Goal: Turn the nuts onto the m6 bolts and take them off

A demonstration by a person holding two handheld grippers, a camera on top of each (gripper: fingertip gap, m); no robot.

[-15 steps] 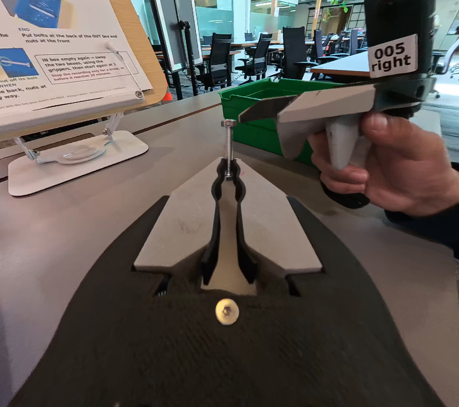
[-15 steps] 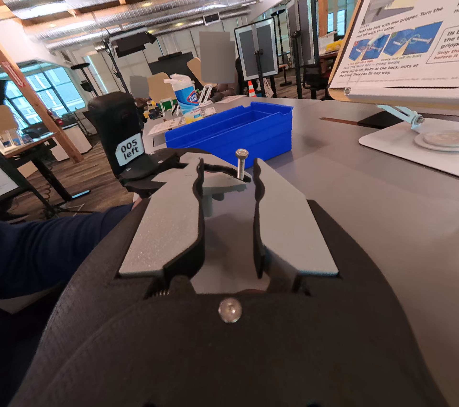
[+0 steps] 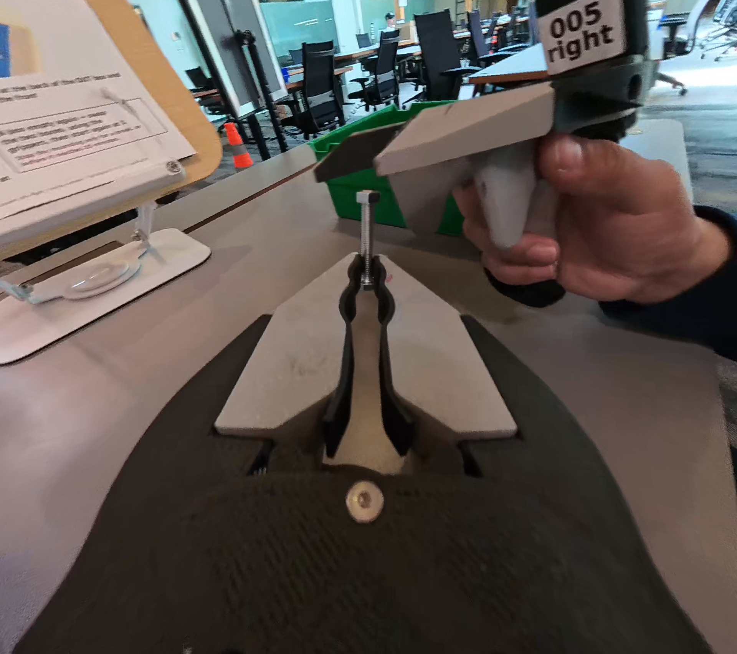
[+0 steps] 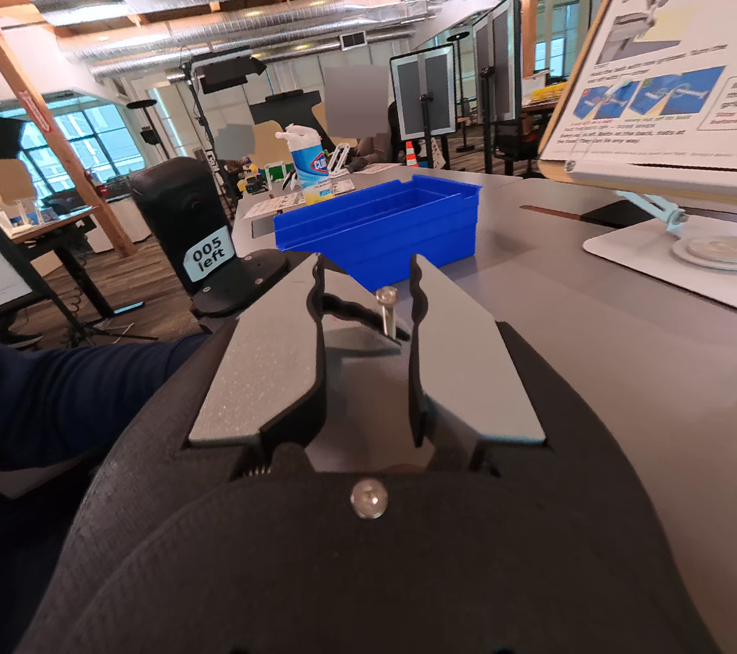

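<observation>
An upright bolt (image 3: 367, 236) is gripped in the closed jaws of the left gripper (image 3: 367, 277); the right gripper (image 4: 366, 275) is held above it, jaws open.

The left wrist view is looking low along its own fingers (image 3: 315, 347) across the grey table (image 3: 119, 355), facing the green bin (image 3: 359, 196) and far office chairs. The right wrist view is sitting close above, facing the blue bin (image 4: 379, 232). Both are sharing the upright bolt (image 3: 367, 232) (image 4: 387, 309), the table and the paper stand (image 3: 79, 124) (image 4: 646, 84)
</observation>
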